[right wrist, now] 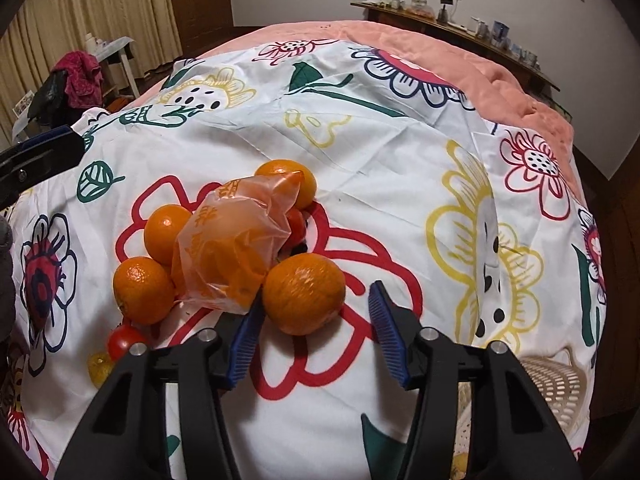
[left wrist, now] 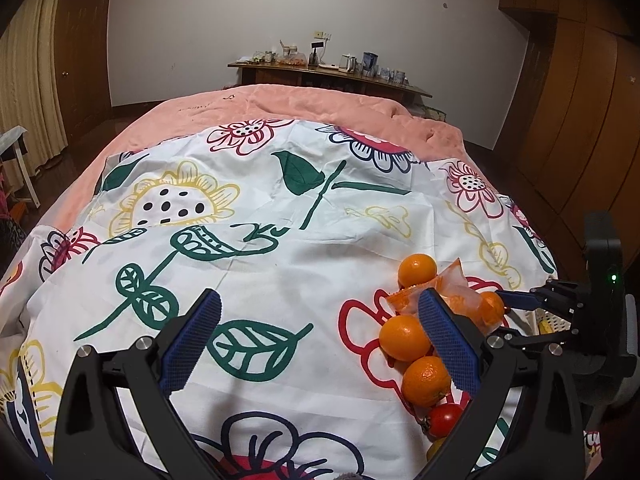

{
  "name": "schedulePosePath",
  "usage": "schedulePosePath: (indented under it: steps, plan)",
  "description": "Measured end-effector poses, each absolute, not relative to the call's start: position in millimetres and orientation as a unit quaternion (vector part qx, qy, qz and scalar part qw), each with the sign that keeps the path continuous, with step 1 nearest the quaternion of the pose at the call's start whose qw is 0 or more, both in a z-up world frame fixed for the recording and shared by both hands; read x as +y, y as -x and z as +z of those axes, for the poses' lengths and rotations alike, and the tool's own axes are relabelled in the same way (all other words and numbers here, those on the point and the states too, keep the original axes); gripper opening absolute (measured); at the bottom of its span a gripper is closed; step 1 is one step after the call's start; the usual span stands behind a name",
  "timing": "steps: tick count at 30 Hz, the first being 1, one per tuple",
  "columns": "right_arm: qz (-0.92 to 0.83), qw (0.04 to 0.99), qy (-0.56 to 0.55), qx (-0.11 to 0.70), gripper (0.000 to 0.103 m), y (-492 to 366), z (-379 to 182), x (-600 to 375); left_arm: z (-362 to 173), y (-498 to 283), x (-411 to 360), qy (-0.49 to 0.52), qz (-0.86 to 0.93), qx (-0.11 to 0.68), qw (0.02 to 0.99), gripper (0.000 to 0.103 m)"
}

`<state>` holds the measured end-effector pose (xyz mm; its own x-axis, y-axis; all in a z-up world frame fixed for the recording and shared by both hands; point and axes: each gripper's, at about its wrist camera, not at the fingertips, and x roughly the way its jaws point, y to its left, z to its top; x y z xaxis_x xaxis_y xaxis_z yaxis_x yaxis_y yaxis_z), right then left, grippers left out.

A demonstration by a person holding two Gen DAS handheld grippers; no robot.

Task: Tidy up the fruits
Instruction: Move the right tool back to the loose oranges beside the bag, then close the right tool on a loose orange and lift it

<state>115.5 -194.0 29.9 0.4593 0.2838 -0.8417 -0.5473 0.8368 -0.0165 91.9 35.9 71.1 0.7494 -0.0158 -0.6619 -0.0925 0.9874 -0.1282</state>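
Right gripper [right wrist: 316, 334] fingers bracket an orange [right wrist: 303, 293], not yet clamped; left gripper [left wrist: 320, 344] gapes empty. Most fruit remains loose mid-bed; basket [right wrist: 560, 384] looks nearly unfilled.

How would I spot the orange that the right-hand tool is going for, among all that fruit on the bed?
Find the flowered sheet on the bed, then the pile of oranges around a crumpled orange plastic bag. The target orange lies just right of the bag, nearest the camera. It alone sits between the right gripper's blue jaws, which don't yet clamp it.
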Motion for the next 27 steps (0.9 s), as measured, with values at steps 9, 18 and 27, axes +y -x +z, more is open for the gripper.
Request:
schedulePosePath:
  steps: [9, 18, 27]
  plan:
    - [0.257, 0.841, 0.135, 0.457, 0.04, -117.0, 29.3, -191.6, 66.6, -95.0, 38.1, 0.077, 0.026, 0.36, 0.929, 0.1]
    - [0.229, 0.86, 0.08, 0.449, 0.04, -110.5, 37.1, -220.4, 62.3, -98.9, 29.2, 0.068, 0.018, 0.367, 0.928, 0.1]
    - [0.208, 0.876, 0.026, 0.435, 0.04, -95.4, 45.7, -253.6, 59.3, -104.9, 1.2, 0.047, -0.016, 0.375, 0.926, 0.1]
